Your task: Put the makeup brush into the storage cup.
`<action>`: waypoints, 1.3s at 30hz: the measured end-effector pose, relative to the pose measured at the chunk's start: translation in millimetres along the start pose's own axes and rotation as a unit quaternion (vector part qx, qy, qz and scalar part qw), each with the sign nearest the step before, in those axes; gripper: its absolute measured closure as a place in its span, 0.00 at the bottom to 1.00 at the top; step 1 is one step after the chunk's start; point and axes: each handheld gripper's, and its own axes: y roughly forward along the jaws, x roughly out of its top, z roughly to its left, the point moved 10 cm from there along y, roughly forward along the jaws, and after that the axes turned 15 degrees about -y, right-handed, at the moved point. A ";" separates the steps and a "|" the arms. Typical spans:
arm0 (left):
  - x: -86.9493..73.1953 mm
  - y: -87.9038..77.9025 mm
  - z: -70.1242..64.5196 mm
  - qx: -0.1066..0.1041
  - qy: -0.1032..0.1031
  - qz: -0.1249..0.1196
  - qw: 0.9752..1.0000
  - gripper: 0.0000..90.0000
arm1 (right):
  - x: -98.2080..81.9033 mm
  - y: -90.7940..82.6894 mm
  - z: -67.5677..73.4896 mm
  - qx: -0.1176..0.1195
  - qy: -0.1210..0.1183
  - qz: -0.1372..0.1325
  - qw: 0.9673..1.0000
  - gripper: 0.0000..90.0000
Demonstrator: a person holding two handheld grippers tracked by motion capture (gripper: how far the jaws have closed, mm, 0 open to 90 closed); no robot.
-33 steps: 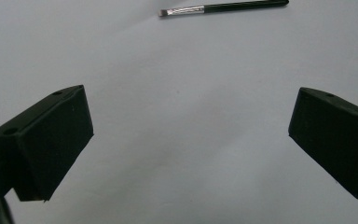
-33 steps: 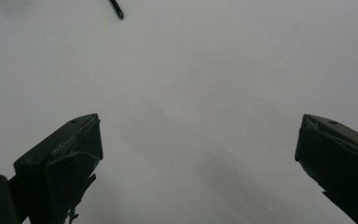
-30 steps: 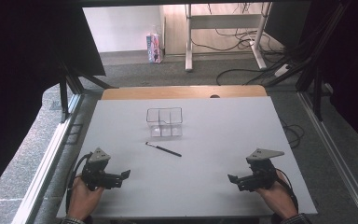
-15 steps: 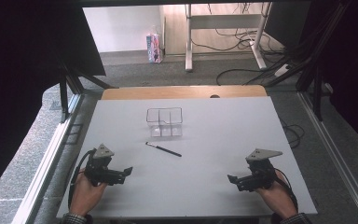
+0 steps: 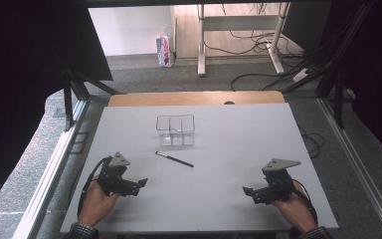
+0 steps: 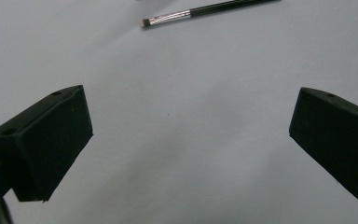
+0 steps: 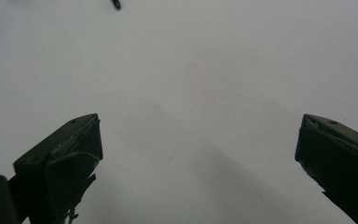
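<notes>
Plainly, the thing nearest the work is the thin black-handled brush with a silver metal ferrule [image 5: 174, 159], lying flat on the white table top [image 5: 229, 149] a little left of the middle of the high view, just below the clear plastic divided box [image 5: 175, 130] and apart from it. At the lower left of that view the left gripper [image 5: 140, 183] points toward the brush with its jaws spread wide and nothing between them; in the left gripper view the brush [image 6: 205, 11] lies across the top edge, ferrule to the left, well ahead of the jaws. At the lower right of the high view the right gripper [image 5: 247, 193] rests low over the table, its jaws likewise wide and empty. The brush looks light, stiff and narrow, and its round glossy handle would likely roll or slip under a loose pinch. The best hold is probably across the handle just behind the ferrule, near the balance point, jaws square to its length and lowered close to the table. The bristle tip looks soft and is better left alone.
</notes>
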 end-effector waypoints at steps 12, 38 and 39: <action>10.8 5.7 -1.9 0.010 0.013 0.022 1.000 0.00 | 0.1 0.9 0.2 0.000 -0.009 0.002 1.000 0.00; 37.5 29.3 -5.5 0.016 0.049 0.093 0.994 0.00 | -3.0 3.9 0.5 0.003 -0.016 0.013 1.000 0.00; 38.8 30.3 -6.8 0.013 0.051 0.096 0.994 0.00 | -3.0 3.9 0.5 0.003 -0.015 0.013 1.000 0.00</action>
